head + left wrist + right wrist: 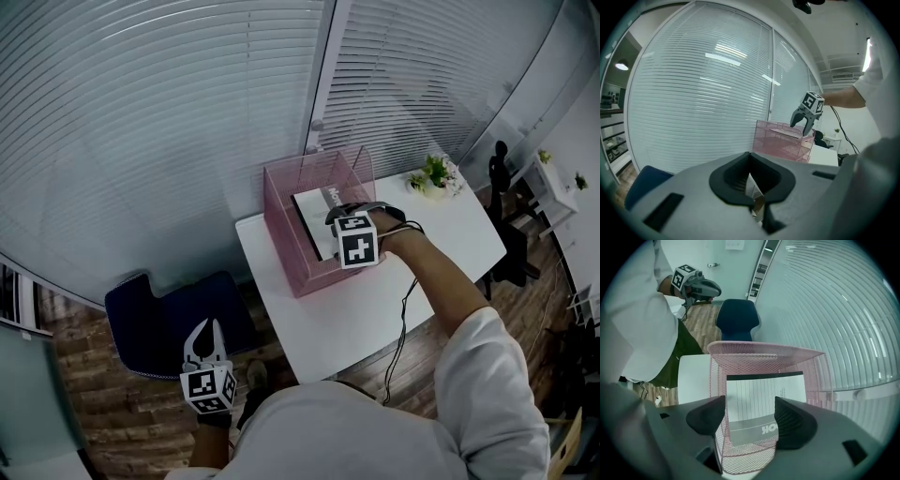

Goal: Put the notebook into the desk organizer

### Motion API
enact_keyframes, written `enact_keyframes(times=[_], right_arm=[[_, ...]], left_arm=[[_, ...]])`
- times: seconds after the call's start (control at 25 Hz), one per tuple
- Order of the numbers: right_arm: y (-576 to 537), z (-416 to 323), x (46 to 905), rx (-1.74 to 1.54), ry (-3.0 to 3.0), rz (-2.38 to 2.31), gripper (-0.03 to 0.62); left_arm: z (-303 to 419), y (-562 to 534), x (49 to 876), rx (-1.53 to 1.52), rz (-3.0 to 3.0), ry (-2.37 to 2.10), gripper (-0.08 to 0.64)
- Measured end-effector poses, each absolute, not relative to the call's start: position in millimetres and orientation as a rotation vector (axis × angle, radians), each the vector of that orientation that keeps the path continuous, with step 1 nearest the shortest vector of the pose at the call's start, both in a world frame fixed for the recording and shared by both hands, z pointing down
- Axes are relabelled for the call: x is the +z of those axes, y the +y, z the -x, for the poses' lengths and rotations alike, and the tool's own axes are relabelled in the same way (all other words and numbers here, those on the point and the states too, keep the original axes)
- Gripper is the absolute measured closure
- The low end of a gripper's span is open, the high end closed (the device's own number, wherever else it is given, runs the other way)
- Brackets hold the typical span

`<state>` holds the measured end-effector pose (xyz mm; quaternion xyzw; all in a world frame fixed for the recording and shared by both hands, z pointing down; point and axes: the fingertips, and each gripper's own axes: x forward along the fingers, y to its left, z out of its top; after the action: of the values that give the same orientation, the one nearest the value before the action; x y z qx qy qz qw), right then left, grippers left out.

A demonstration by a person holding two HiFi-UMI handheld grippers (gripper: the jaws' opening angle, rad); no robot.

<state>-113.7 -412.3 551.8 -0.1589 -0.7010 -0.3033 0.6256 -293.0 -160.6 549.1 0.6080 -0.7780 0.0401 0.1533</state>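
The pink mesh desk organizer stands at the white table's far left corner. A white lined notebook with a grey band lies flat on its top tier. My right gripper hovers just over the notebook's near end. In the right gripper view its jaws stand wide open, the notebook shows in the gap beyond them, and neither pad touches it. The organizer's rim frames the book. My left gripper hangs low beside the person's left side, away from the table, jaws together with nothing held.
The white table has a small potted plant at its far right corner. A blue chair sits left of the table on the wood floor. Window blinds run close behind the organizer. A black office chair stands at the right.
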Motion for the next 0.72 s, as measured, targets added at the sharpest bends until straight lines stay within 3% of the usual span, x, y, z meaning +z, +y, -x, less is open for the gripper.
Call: enact_keyframes(times=[0.12,0.72], right_arm=[[-413,114,546,-0.704,-1.66,0.321,0.258],[-384,79,467,-0.621,-2.149,-0.186,0.459]], left_arm=[[290,-164,554,0.115,-1.759,-2.226,0.552],[270,-197,534,0.144,-1.891,-2.181,0.552]])
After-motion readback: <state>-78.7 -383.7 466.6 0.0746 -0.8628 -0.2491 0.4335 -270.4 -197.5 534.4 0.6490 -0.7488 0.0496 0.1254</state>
